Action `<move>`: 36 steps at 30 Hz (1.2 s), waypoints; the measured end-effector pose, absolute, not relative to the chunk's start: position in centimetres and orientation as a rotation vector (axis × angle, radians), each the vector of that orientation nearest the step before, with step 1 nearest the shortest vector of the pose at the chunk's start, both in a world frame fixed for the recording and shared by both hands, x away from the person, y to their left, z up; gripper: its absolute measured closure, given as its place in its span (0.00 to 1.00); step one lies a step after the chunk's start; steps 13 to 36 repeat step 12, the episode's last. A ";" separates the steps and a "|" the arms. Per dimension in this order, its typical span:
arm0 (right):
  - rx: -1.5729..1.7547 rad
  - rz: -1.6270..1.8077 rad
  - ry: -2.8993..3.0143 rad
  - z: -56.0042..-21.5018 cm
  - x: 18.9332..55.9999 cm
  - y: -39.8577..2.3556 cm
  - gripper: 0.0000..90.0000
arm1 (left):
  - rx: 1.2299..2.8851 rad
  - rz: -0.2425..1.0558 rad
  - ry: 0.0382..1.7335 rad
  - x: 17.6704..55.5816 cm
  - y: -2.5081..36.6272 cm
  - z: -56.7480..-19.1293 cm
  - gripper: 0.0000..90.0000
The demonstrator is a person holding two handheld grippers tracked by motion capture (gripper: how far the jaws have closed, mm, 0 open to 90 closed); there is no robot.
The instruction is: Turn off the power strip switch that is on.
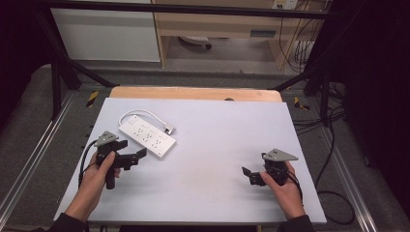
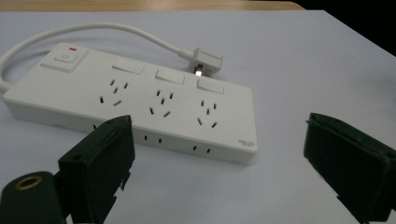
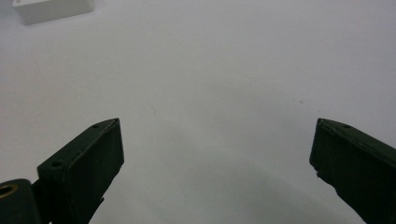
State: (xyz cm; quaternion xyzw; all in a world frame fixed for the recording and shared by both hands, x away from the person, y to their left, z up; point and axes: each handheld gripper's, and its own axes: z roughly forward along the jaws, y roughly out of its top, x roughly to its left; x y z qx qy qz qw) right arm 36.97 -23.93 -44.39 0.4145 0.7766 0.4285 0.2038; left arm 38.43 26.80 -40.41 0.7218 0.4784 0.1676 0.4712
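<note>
**Two spread grippers on a white table, power strip beside the left one**

Nearest the person, the left hand and the right hand come in from the bottom edge of the high view, each holding a black gripper over the white table. The right gripper sits at the near right of the table with its jaws set wide apart and nothing between them; in the right gripper view the same jaws frame bare white surface, and a corner of the power strip shows at the top left, well apart from them. The left gripper lies at the near left, its jaws also spread and holding nothing.

Just beyond the left gripper's jaws lies the white power strip, flat on the table and set at a slant in the high view. In the left gripper view it shows a switch with a red mark at one end and three groups of sockets along its top. Its white cord loops round behind it and ends in a plug lying on the table just beside the strip's far side.

Farther off, a wooden edge borders the table's far side.
</note>
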 end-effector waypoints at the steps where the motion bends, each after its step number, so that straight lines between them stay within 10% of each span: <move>1: 1.156 1.196 2.166 -44.4 37.0 -23.9 0.04 | 1.764 0.410 1.175 38.2 26.9 -40.6 0.10; 36: 1.167 1.167 2.171 -44.6 37.1 -23.8 0.04 | 1.726 0.442 1.205 34.9 28.7 -41.3 0.10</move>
